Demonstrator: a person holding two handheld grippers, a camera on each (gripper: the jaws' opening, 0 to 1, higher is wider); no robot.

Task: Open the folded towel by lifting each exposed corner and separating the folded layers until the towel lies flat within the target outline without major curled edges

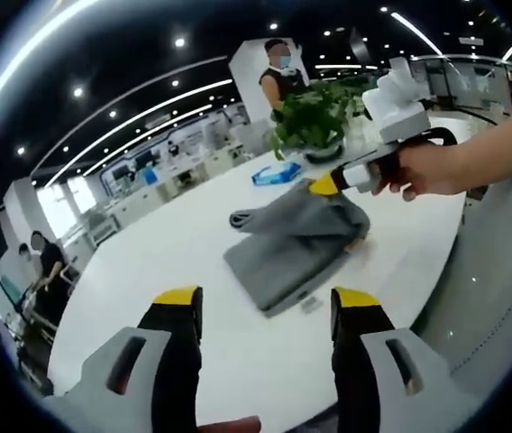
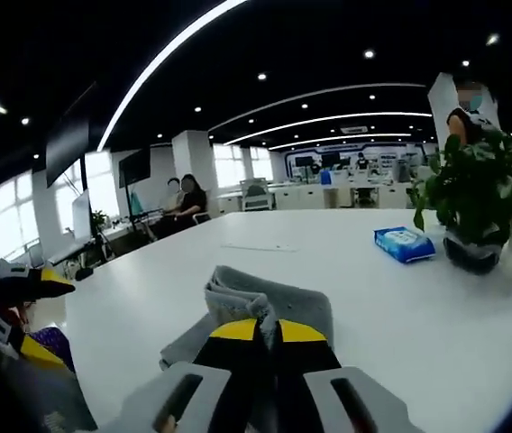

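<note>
Closest to me, my left gripper (image 1: pixel 262 302) hangs low over the desk with its yellow-tipped jaws standing well apart, nothing between them. Beneath it all runs the big white desk (image 1: pixel 184 244), smooth, glossy and curved at its edge. On it, ahead of my left gripper, lies the grey towel (image 1: pixel 294 242), soft matte cloth folded into a thick rectangle, its upper layer humped and rumpled at the far end. My right gripper (image 1: pixel 324 186) comes in from the right of the left gripper view, a hand wrapped round its handle, its yellow tip down on that raised fold; in the right gripper view the two jaws are drawn together with the towel's lifted edge (image 2: pixel 238 293) bunched just ahead of the tips, so I judge it clamped on a corner of the top layer, though the pinch itself is hidden. I can't make out any target outline on the desk. This looks like the first unfolding step: the towel is mostly folded. Next I'd want to lift and peel that layer back, while my left pins or takes another corner. Beyond sit a leafy potted plant (image 1: pixel 315 122) and a small blue packet (image 1: pixel 276 173), shiny plastic.
</note>
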